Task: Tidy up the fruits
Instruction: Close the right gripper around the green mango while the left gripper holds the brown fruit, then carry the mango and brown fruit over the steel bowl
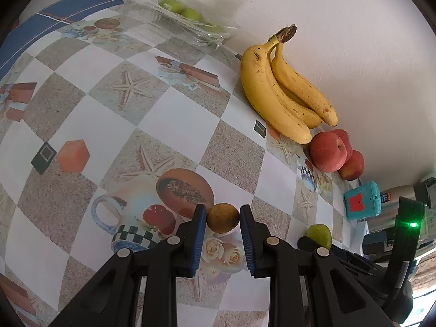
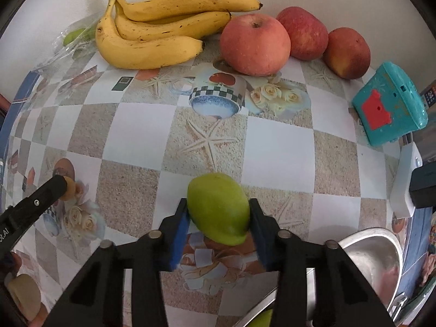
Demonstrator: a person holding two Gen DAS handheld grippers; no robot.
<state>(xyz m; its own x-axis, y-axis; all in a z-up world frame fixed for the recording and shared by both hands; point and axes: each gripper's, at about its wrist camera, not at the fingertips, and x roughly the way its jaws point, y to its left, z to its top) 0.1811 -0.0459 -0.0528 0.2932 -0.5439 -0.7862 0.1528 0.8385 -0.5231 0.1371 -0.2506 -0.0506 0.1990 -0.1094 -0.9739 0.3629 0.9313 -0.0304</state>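
1. Now the left gripper (image 1: 223, 216) has its fingers clenched on a small brownish-yellow fruit (image 1: 223, 218), held between the blue pads just above the desk (image 1: 174, 125).
2. The right gripper (image 2: 218, 218) has its fingers pressed on a green fruit (image 2: 218, 208).
3. Bananas (image 2: 163, 27) and apples (image 2: 254, 45) lie well beyond the fingertips, by the wall.

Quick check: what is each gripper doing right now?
Left gripper: shut on the small brownish-yellow fruit.
Right gripper: shut on the green fruit.
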